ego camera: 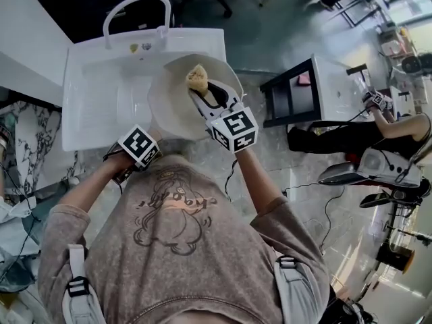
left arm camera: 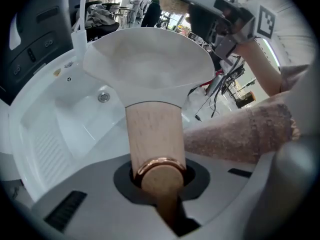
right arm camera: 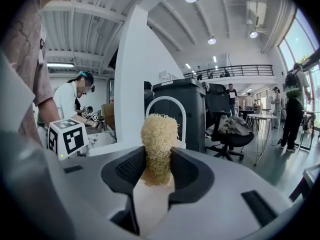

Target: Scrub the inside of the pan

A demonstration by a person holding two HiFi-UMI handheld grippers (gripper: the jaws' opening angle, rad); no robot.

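The pan [ego camera: 174,106] is pale cream, round and smooth inside, with a straight cylindrical handle [left arm camera: 152,134] of light, unvarnished wood that ends in a copper-coloured ring [left arm camera: 159,164]. It is held over the right side of a glossy white moulded sink [ego camera: 94,93], with its open face turned up toward the head view.

The left claw [left arm camera: 159,178] is closed tight round the butt of the handle, its grey jaws pressing the wood on both sides just behind the ring.

The right claw [right arm camera: 156,171] is open only a narrow way and pinches a scrubber [right arm camera: 159,141], a tall wad of coarse, straw-yellow tangled fibre that stands up well past the ribbed black pads. From the head view the scrubber [ego camera: 197,78] sits over the upper part of the pan's inside. It seems to rest on the surface there, though contact cannot be made out for certain.

The right claw's marker cube [ego camera: 233,128] hangs over the pan's near rim. An arched white tap [ego camera: 135,9] rises at the back of the sink. A black-and-white shelf unit [ego camera: 317,86] stands on the floor to the right, well apart.
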